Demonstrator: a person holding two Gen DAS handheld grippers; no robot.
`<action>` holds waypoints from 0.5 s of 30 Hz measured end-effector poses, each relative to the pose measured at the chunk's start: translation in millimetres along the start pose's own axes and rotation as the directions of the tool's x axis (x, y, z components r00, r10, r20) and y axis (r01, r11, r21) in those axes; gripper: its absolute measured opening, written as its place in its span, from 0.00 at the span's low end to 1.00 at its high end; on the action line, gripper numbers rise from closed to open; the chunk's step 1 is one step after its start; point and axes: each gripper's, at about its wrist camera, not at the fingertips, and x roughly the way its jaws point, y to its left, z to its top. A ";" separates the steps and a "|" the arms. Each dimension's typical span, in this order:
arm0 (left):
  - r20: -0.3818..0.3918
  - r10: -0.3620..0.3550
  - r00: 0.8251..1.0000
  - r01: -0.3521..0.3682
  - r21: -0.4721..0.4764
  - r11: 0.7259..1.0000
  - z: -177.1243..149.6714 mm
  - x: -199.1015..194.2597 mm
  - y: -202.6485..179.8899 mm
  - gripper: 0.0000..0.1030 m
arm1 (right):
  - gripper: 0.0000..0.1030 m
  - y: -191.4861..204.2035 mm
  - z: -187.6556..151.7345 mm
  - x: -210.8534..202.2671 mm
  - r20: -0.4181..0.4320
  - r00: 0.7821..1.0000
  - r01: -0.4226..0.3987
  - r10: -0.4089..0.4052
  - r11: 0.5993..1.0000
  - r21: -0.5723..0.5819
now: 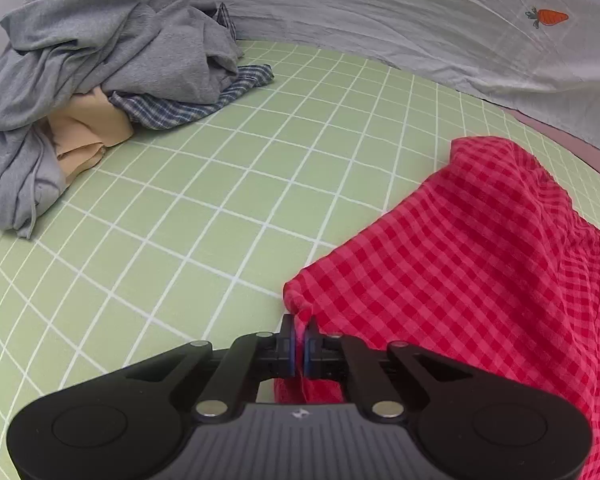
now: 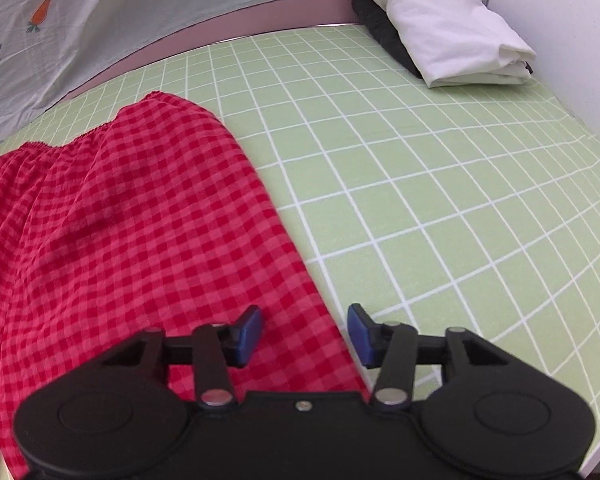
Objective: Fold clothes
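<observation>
A red checked garment (image 1: 460, 264) lies spread on the green grid mat (image 1: 220, 208), its gathered waistband at the far end. My left gripper (image 1: 300, 326) is shut on a pinched-up corner of the garment's near left edge. In the right wrist view the same garment (image 2: 140, 208) fills the left half of the mat (image 2: 420, 200). My right gripper (image 2: 305, 320) hovers over the garment's near right edge. Its blue pads (image 2: 249, 334) stand apart, with the cloth edge below the gap and neither pad pressing on it.
A heap of grey clothes (image 1: 100, 48) with a blue plaid piece (image 1: 188, 104) and a beige one (image 1: 88, 128) sits at the mat's far left. A pale sheet with a carrot print (image 1: 380, 12) lies behind. Folded white cloth (image 2: 440, 28) rests on a dark one (image 2: 384, 36) by the wall.
</observation>
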 end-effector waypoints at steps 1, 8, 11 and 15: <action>0.007 0.002 1.000 -0.002 -0.007 1.000 -3.7 -5.1 3.3 0.04 | 0.07 1.5 -1.1 -1.3 0.004 1.000 -0.016 0.016 0.999 -0.030; 0.023 0.010 1.000 -0.007 -0.115 0.993 -42.6 -45.8 44.1 0.04 | 0.01 -5.1 -6.7 -31.2 0.044 0.998 -0.037 0.038 0.999 -0.006; -0.013 0.015 1.000 -0.017 -0.136 0.991 -59.4 -48.9 55.4 0.05 | 0.02 -9.7 -15.8 -30.1 0.008 0.999 -0.038 0.038 0.999 0.009; -0.019 0.013 1.000 -0.016 -0.149 0.989 -68.9 -56.5 62.2 0.14 | 0.23 -12.0 -22.5 -35.3 0.011 1.000 -0.009 0.009 1.000 0.003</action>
